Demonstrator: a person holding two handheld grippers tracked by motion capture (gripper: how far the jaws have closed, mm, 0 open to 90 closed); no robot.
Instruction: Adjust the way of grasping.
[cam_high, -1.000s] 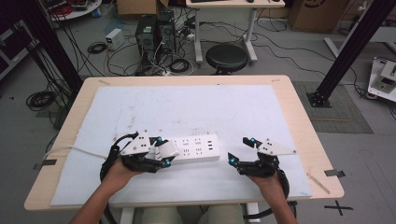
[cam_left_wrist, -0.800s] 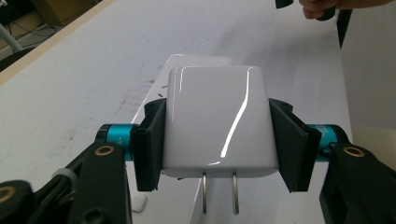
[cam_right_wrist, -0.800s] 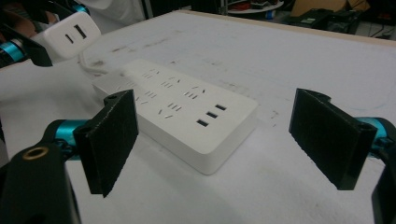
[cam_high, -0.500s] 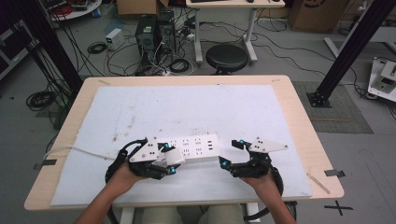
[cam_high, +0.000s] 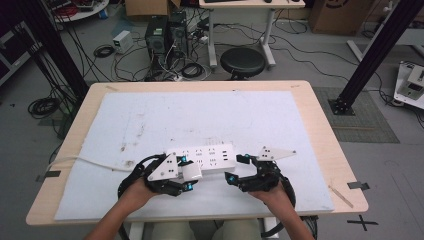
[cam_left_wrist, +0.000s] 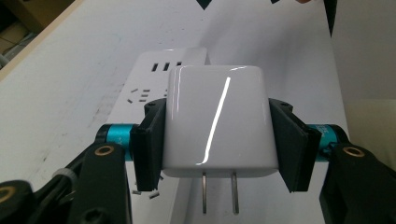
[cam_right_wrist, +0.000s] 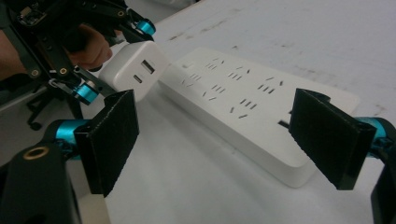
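A white power strip (cam_high: 202, 157) lies on the white mat, its sockets facing up. My left gripper (cam_high: 187, 177) is shut on a white charger plug (cam_high: 191, 171) just in front of the strip's left half. In the left gripper view the pads (cam_left_wrist: 149, 140) press the charger (cam_left_wrist: 217, 119) from both sides, its two metal prongs (cam_left_wrist: 219, 191) pointing back toward the camera, with the strip (cam_left_wrist: 161, 79) beyond. My right gripper (cam_high: 237, 169) stands open at the strip's right end. The right gripper view has the strip (cam_right_wrist: 243, 102) between and beyond the wide-apart jaws, and the charger (cam_right_wrist: 135, 70) at its far end.
The strip's white cable (cam_high: 75, 161) runs left off the table. The white mat (cam_high: 200, 115) covers most of the wooden table (cam_high: 320, 125). Beyond the far edge stand a black stool (cam_high: 242, 62), computer cases and floor cables.
My right gripper has moved left, up to the strip's right end. My left gripper has shifted slightly right and toward the near edge, still holding the charger. The strip has stayed put.
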